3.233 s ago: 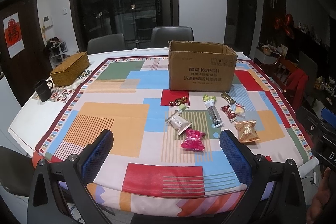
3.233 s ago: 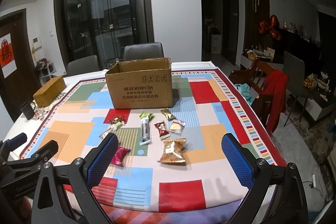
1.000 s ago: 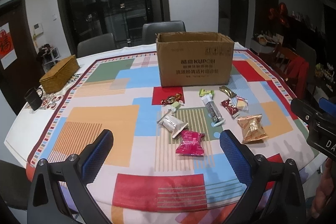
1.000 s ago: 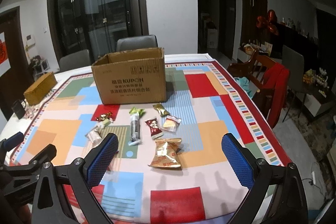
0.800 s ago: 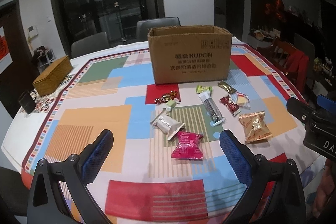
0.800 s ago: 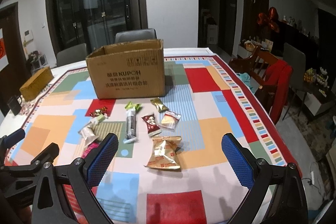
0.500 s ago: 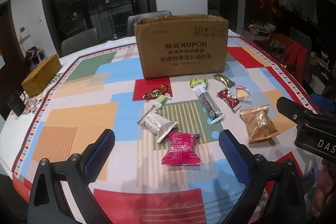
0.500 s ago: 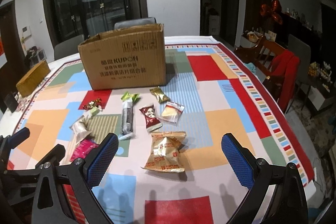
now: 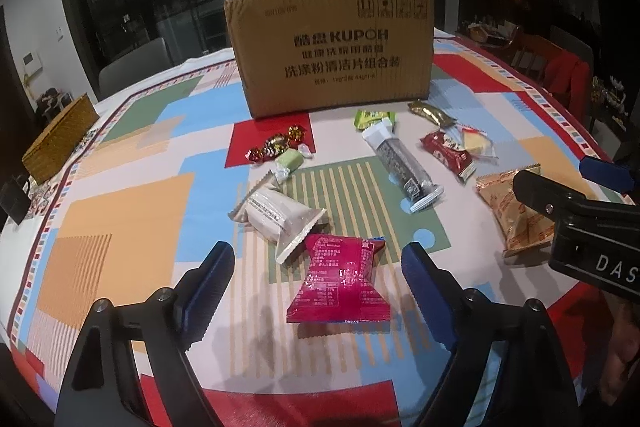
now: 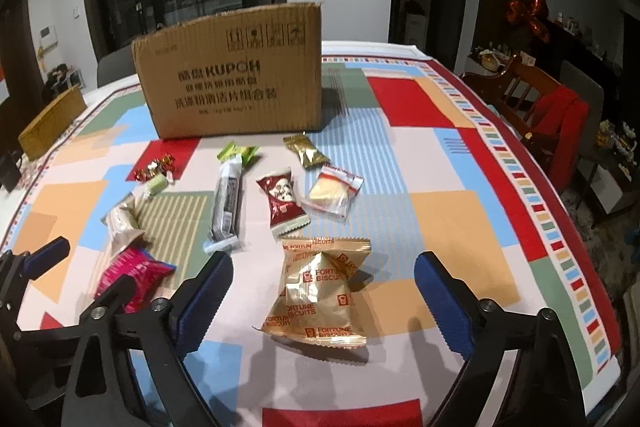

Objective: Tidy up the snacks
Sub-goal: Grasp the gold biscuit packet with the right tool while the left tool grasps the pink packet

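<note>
Several wrapped snacks lie on the patchwork tablecloth in front of a brown cardboard box (image 9: pixel 332 47), which also shows in the right wrist view (image 10: pixel 232 75). My left gripper (image 9: pixel 318 275) is open, its jaws either side of a pink packet (image 9: pixel 340 279); a white packet (image 9: pixel 276 215) lies just beyond. My right gripper (image 10: pixel 320 287) is open around a gold fortune-biscuit packet (image 10: pixel 320 287), which also shows in the left wrist view (image 9: pixel 516 211). A long dark bar (image 10: pixel 228 203), a red packet (image 10: pixel 282 197) and a clear-wrapped yellow piece (image 10: pixel 332 193) lie further on.
A woven box (image 9: pixel 56 143) and a dark mug (image 9: pixel 12 199) stand at the table's left side. Small candies (image 9: pixel 276 147) lie by the box. Chairs stand behind the table; a wooden chair with a red jacket (image 10: pixel 560 123) is at the right.
Both grippers have moved forward and down toward the table. The pink packet now lies between my left jaws and the gold packet between my right jaws. Both stay open.
</note>
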`<state>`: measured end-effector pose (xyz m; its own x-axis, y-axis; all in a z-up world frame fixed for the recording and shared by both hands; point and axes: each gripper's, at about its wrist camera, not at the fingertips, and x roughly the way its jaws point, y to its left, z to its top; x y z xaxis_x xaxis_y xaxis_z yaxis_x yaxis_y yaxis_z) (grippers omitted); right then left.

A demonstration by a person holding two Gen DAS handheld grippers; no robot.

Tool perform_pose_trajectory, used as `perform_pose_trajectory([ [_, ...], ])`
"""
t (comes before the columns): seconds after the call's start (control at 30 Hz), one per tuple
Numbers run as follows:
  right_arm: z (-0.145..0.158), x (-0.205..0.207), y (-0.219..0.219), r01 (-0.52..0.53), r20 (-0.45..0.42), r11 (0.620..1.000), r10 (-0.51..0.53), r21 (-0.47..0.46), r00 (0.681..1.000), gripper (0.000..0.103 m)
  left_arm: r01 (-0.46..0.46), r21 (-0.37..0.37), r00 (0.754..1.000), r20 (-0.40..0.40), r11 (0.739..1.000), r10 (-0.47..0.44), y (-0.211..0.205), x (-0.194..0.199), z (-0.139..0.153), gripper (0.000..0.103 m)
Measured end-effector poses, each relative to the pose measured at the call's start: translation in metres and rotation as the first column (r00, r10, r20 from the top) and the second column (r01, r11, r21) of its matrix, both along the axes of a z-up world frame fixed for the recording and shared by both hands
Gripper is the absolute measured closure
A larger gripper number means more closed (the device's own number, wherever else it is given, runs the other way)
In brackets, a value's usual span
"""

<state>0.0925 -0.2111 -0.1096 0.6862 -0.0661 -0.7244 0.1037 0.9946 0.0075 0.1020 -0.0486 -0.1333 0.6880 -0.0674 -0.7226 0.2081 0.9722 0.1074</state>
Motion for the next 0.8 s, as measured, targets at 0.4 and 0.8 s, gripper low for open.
perform_pose_trajectory([
  [0.4, -0.024, 0.012, 0.003, 0.0, -0.066, 1.0, -0.001, -0.01, 0.998, 0.019, 0.002, -0.006, 0.998, -0.06, 1.0, -0.002, 0.0, 0.01, -0.022, 0.035],
  [0.8, -0.04, 0.018, -0.005, 0.011, -0.126, 0.999, -0.007, 0.032, 0.992, 0.049, 0.021, -0.003, 0.995, -0.094, 1.0, -0.021, -0.004, 0.009, -0.031, 0.049],
])
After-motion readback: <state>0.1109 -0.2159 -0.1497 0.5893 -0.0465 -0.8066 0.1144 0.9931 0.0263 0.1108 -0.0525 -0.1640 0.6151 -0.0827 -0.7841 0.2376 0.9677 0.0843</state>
